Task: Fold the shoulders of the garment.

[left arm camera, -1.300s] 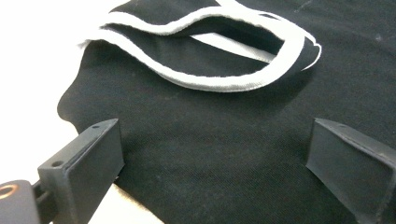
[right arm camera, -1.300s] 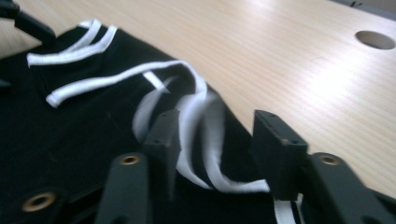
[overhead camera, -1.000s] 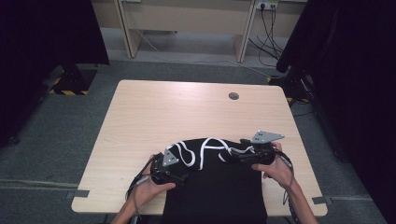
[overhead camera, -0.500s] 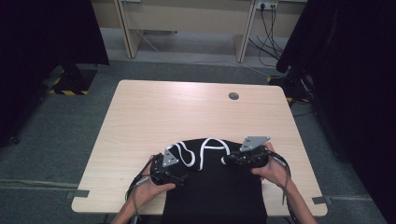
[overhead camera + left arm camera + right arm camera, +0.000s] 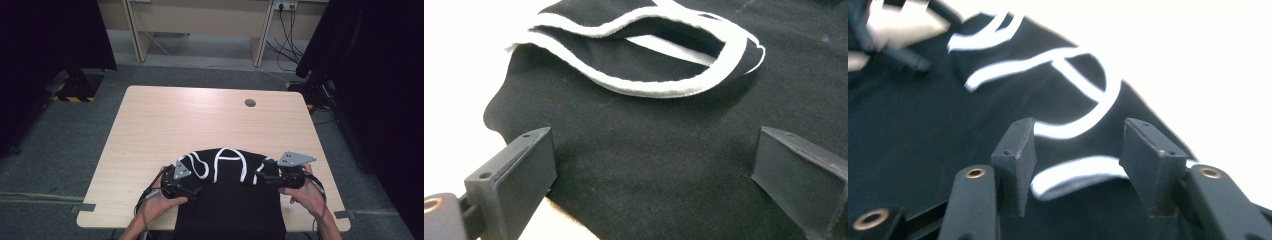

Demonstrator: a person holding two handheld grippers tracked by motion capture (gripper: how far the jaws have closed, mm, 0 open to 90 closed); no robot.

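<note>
Black cloth, one garment [image 5: 227, 200] with white trim, lies at the worktop's [image 5: 200, 120] near edge. Two claws flank it: left claw [image 5: 651, 165] released wide above the fabric, right claw [image 5: 1075, 150] just reopened, gripping nothing. Beyond, one cable hole [image 5: 250, 103].

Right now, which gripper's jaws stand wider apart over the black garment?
The left gripper: its jaws gape wide over plain black cloth, while the right gripper stands narrower, over white trim.

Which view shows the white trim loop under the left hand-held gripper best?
Left gripper view: the white trim loop lies sharp and close on the black fabric garment. High view shows it small; right gripper view, blurred.
</note>
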